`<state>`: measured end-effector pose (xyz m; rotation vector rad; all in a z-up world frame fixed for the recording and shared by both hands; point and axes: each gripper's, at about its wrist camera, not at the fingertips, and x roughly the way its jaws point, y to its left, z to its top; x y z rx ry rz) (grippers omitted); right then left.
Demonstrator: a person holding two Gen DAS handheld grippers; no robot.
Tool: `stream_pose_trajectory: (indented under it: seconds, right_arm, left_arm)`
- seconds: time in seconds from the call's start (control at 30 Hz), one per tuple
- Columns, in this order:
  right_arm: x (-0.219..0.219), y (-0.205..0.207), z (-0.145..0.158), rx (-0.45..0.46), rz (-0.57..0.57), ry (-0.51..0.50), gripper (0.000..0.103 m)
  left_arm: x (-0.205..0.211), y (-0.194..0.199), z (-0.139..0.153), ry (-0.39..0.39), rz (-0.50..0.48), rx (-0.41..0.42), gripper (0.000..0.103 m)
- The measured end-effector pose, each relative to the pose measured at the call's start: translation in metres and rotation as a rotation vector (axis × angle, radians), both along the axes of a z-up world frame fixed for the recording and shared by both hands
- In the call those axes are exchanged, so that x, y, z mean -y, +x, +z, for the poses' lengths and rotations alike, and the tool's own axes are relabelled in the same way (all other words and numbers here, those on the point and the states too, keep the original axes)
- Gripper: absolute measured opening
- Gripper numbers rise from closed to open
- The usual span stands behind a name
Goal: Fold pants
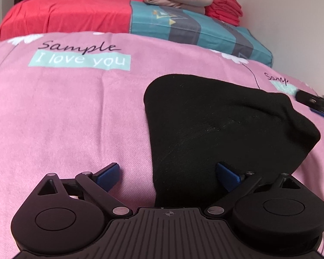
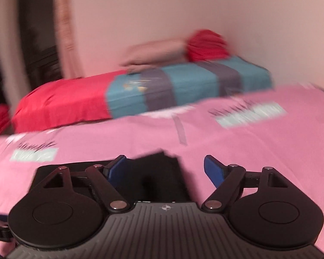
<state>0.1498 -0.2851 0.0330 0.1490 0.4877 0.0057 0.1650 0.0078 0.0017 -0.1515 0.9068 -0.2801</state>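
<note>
Both tools gape over folded black pants [image 1: 216, 125] on pink bedspread [image 1: 75, 118].

You have the black pants [image 1: 216, 129] folded into a compact, rounded bundle lying flat on the pink bedspread [image 1: 64, 118], right of its centre in the left wrist view. In the blurred right wrist view only a dark corner shows.

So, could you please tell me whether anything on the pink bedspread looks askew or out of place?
Nothing stands out. The black fabric pants lie as a flat folded bundle on the pink printed bedspread, between the open left gripper and right gripper. Folded linens sit stacked behind.
</note>
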Motion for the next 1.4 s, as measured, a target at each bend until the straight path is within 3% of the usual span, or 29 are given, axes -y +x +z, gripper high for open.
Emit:
stream_pose_trajectory:
  seconds: [0.07, 0.13, 0.17, 0.23, 0.33, 0.4, 0.5, 0.57, 0.63, 0.77, 0.87, 0.9, 0.93, 1.0, 1.1, 1.3, 1.4]
  right_arm:
    - [-0.007, 0.022, -0.006, -0.050, 0.081, -0.041, 0.082]
    - [0.000, 0.051, -0.021, -0.171, -0.015, -0.078, 0.075]
    - [0.010, 0.052, -0.025, -0.192, -0.078, -0.019, 0.077]
    - [0.033, 0.045, -0.023, -0.184, -0.100, 0.159, 0.076]
    - [0.040, 0.030, -0.027, -0.226, -0.065, 0.197, 0.086]
    - [0.048, 0.023, -0.037, -0.275, 0.008, 0.247, 0.087]
    - [0.067, 0.021, -0.049, -0.338, 0.025, 0.355, 0.087]
    - [0.076, 0.021, -0.044, -0.367, 0.026, 0.442, 0.086]
    - [0.078, 0.021, -0.040, -0.380, 0.054, 0.466, 0.086]
    - [0.075, 0.028, -0.048, -0.425, 0.127, 0.481, 0.091]
    - [0.063, 0.029, -0.049, -0.380, 0.152, 0.429, 0.097]
    - [0.058, 0.029, -0.048, -0.366, 0.156, 0.412, 0.092]
    - [0.055, 0.030, -0.049, -0.352, 0.171, 0.421, 0.076]
    - [0.046, 0.026, -0.050, -0.328, 0.139, 0.409, 0.070]
    - [0.042, 0.010, -0.042, -0.276, 0.154, 0.416, 0.045]
    - [0.053, -0.043, -0.005, -0.209, 0.219, 0.503, 0.041]
    - [0.063, -0.081, 0.012, -0.204, 0.239, 0.535, 0.041]
  left_arm:
    - [0.002, 0.003, 0.000, 0.013, 0.001, -0.004, 0.103]
    - [0.002, 0.006, 0.000, 0.024, 0.010, -0.010, 0.103]
    - [0.002, 0.007, 0.001, 0.027, 0.010, -0.011, 0.103]
    - [0.003, 0.008, 0.001, 0.038, 0.006, -0.011, 0.103]
    - [0.005, 0.011, 0.002, 0.049, 0.001, -0.013, 0.103]
    - [0.006, 0.012, 0.004, 0.057, -0.001, -0.014, 0.103]
    - [0.007, 0.010, 0.007, 0.057, -0.015, -0.012, 0.103]
    - [0.007, 0.010, 0.009, 0.064, -0.023, 0.000, 0.103]
    - [0.008, 0.011, 0.011, 0.068, -0.030, 0.015, 0.103]
    - [0.008, 0.020, 0.009, -0.007, -0.080, 0.005, 0.103]
    - [0.012, 0.036, -0.007, -0.115, -0.158, -0.074, 0.103]
    - [0.014, 0.041, -0.014, -0.158, -0.179, -0.104, 0.103]
    - [0.016, 0.045, -0.020, -0.183, -0.185, -0.121, 0.103]
    - [0.021, 0.044, -0.018, -0.171, -0.176, -0.098, 0.103]
    - [0.023, 0.028, 0.002, -0.199, -0.211, -0.053, 0.103]
    - [0.027, -0.034, 0.055, -0.224, -0.287, 0.005, 0.103]
    - [0.029, -0.070, 0.063, -0.219, -0.311, 0.033, 0.103]
